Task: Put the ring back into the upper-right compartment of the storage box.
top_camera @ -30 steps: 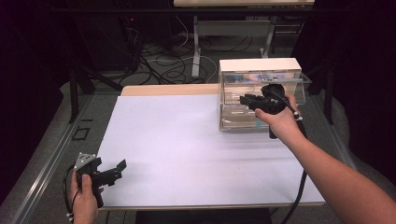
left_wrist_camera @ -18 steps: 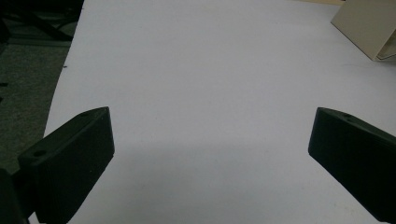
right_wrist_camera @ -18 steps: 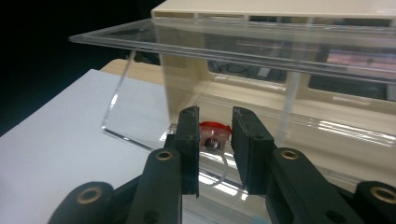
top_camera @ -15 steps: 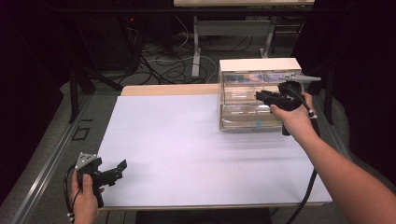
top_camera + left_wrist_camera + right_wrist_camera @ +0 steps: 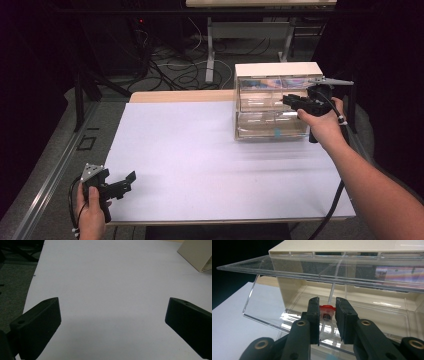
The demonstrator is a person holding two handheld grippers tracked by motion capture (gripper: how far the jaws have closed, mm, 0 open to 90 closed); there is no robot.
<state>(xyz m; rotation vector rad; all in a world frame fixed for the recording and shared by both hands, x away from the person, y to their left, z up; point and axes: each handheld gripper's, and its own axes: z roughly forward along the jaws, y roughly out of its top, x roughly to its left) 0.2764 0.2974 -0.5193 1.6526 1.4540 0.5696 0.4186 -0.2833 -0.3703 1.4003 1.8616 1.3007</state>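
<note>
- No brand, label or writing readable on any surface; a blurred, colourful patch behind the upper clear front of the drawer cabinet (image 5: 272, 100) cannot be made out.
- Drawer cabinet: cream shell, clear plastic drawers, standing at the far right of the white table (image 5: 200, 160).
- Right hand (image 5: 322, 122) reaches forward, forearm coming in from the lower right corner, wrist roughly level, gripper pointed left at the cabinet's right-hand drawers.
- Right gripper (image 5: 327, 315): jaws nearly pressed together, pinching the clear loop handle (image 5: 325, 328) of a clear drawer (image 5: 312, 275), which sits partly pulled out of the cabinet.
- Small red-topped piece (image 5: 327, 307) sits between the jaw tips, just above the handle; what it is cannot be told.
- In the right gripper view the drawer's front panel slants out over the table edge; cream cabinet wall visible behind it.
- Left hand (image 5: 92, 210) low at the near left corner of the table, fist wrapped round the grip, grey plate on top.
- Left gripper (image 5: 122, 182): jaws spread wide, nothing between them, hovering over bare white table, pointing toward the right.
- Left gripper view: cabinet corner just visible at upper right, well apart from the jaws.
- Black cable (image 5: 332, 210) trails from the right gripper down past the near table edge.
</note>
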